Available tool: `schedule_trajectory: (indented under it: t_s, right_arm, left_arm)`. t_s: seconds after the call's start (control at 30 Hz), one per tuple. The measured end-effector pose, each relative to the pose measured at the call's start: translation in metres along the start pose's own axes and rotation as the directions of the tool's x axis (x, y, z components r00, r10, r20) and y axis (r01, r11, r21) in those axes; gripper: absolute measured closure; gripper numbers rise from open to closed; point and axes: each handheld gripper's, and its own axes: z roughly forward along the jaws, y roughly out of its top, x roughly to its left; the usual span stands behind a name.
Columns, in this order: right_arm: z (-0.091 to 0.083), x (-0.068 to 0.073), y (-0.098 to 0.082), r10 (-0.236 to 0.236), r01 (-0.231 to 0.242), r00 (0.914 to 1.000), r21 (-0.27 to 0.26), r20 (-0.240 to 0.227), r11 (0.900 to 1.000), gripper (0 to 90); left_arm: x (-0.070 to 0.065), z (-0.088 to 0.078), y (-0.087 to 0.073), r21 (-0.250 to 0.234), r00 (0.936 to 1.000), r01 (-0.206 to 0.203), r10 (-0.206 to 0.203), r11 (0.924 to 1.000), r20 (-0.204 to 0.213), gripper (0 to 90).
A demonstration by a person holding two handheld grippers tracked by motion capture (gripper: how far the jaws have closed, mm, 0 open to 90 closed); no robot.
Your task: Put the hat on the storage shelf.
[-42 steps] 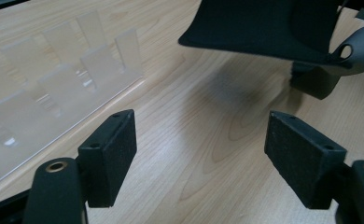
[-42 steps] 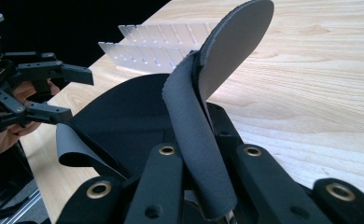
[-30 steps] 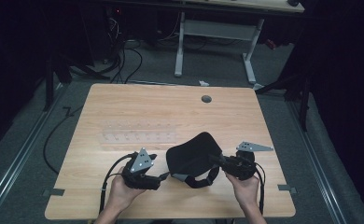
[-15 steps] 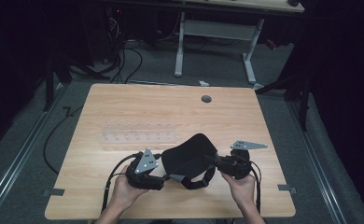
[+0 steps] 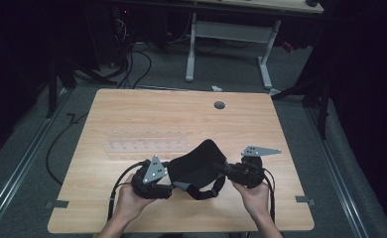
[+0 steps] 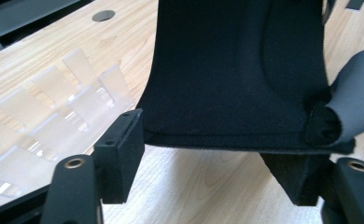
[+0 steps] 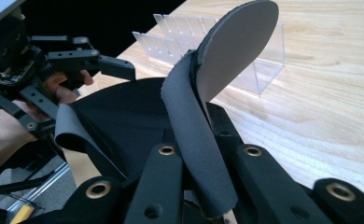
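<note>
Right tongs clamp a black neoprene brace strap; left tongs, just closing, straddle its edge above the tabletop.

Black pad held above table near front edge, btwn left gripper and right gripper; clear rack just behind.

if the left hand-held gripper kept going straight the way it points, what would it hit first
Probably the black pad: its edge already lies between the jaws of the left hand-held gripper, which have just been closing. Beyond it is the wooden table.
</note>
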Motion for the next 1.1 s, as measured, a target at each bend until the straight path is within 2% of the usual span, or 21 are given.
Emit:
schedule_trajectory:
  t_s: [0.1, 0.3, 0.47, 0.6, 0.63, 0.8, 0.97, 1.03, 1.1]
  right_arm:
    - [0.002, 0.002, 0.003, -0.003, 0.003, 0.9999, -0.002, -0.013, 1.000, 85.1]
    - [0.010, 0.008, 0.006, -0.012, 0.012, 0.9992, 0.003, -0.039, 1.000, 85.0]
    - [0.010, 0.008, 0.008, -0.010, 0.009, 0.9989, -0.008, -0.046, 1.000, 84.2]
    - [0.011, 0.008, 0.008, -0.005, 0.004, 0.9991, -0.018, -0.041, 1.000, 81.7]
    - [0.011, 0.008, 0.009, -0.012, 0.011, 0.9993, -0.026, -0.035, 1.000, 81.5]
    - [0.011, 0.007, 0.011, -0.009, 0.008, 0.9994, -0.042, -0.033, 0.999, 78.7]
    - [0.012, 0.005, 0.011, -0.005, 0.004, 0.9998, -0.054, -0.022, 0.999, 73.0]
    - [0.011, 0.004, 0.011, 0.003, -0.004, 0.9999, -0.070, -0.016, 0.998, 67.3]
    - [0.010, 0.002, 0.011, 0.007, -0.009, 0.9998, -0.097, -0.018, 0.995, 59.6]
  left_arm:
    - [-0.002, 0.000, 0.001, -0.004, 0.9998, 0.004, -0.004, 1.0000, 0.020, 39.3]
    - [-0.006, 0.006, -0.003, 0.026, 0.9995, -0.031, 0.031, 0.9992, 0.009, 44.8]
    - [-0.006, 0.005, -0.001, 0.031, 0.9991, -0.038, 0.038, 0.9988, 0.019, 59.8]
    - [-0.009, 0.002, 0.000, 0.039, 0.9967, -0.064, 0.061, 0.9972, 0.054, 68.2]
    - [-0.011, 0.002, 0.001, 0.031, 0.9965, -0.061, 0.059, 0.9977, 0.059, 70.0]
    - [-0.013, -0.003, 0.004, 0.054, 0.9930, -0.063, 0.057, 0.9966, 0.103, 78.5]
    - [-0.019, -0.008, 0.006, 0.080, 0.9860, -0.072, 0.059, 0.9942, 0.156, 85.4]
    - [-0.021, -0.009, 0.006, 0.091, 0.9842, -0.064, 0.048, 0.9938, 0.171, 86.0]
    - [-0.019, -0.009, 0.006, 0.093, 0.9853, -0.057, 0.041, 0.9941, 0.166, 86.1]
